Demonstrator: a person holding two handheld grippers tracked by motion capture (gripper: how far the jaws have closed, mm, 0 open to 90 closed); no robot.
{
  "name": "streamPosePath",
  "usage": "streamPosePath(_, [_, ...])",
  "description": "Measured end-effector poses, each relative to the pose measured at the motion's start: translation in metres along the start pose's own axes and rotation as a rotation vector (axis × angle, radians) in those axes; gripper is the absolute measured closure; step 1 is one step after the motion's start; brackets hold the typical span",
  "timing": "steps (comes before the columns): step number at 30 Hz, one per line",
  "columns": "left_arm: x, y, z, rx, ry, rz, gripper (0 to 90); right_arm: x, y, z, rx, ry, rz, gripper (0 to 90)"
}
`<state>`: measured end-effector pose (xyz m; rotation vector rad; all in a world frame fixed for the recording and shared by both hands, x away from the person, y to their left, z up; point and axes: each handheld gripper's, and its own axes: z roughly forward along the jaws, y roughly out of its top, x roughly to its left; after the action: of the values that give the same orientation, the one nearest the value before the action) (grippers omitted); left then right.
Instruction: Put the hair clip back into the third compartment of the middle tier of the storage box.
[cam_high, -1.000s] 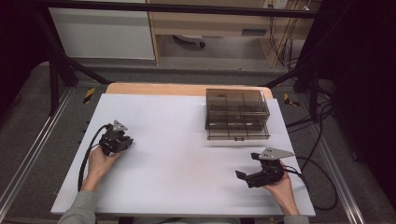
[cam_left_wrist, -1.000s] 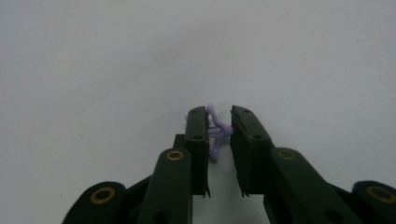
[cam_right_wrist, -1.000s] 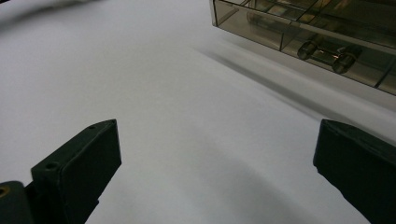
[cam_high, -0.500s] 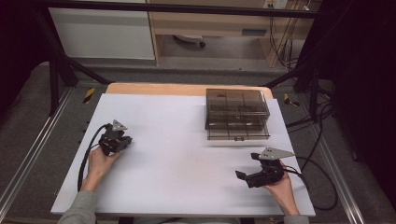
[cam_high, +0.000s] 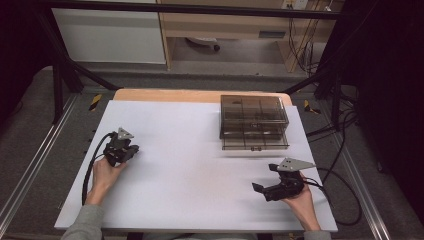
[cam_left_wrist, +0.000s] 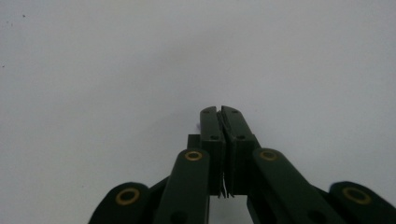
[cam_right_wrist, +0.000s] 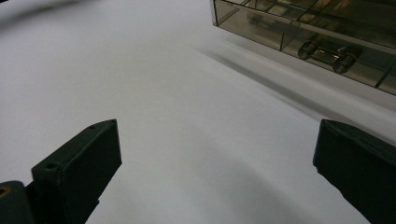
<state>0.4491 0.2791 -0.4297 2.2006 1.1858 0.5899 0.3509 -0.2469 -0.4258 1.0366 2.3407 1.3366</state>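
My left gripper (cam_high: 131, 151), at the left of the high view, has just been closing and is now clenching on nothing; my right gripper (cam_high: 265, 180), lower right, is gaping wide, facing the drawer box (cam_high: 254, 122) sitting upper right; I judge nothing is grasped yet.

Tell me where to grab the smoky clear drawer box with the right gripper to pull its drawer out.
Probably the small bar handle at the middle of the drawer front on the drawer box. It stands off the face that looks toward the person, so the right gripper, jaws already wide, could come in low from that near side and close across the bar.
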Motion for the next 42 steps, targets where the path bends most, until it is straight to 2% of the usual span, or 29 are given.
streamPosePath(10, [0.001, 0.000, -0.004, -0.007, -0.005, -0.013, 87.7, 0.000, 0.000, 0.000, 0.000, 0.002, 0.000, 1.6])
streamPosePath(31, [0.000, 0.002, -0.017, -0.060, -0.054, -0.034, 88.1, 0.000, 0.000, 0.000, 0.001, 0.002, 0.001, 1.6])
streamPosePath(42, [-0.006, 0.004, -0.023, -0.069, -0.084, -0.022, 88.1, 0.000, 0.000, -0.001, 0.002, 0.002, 0.003, 1.6])
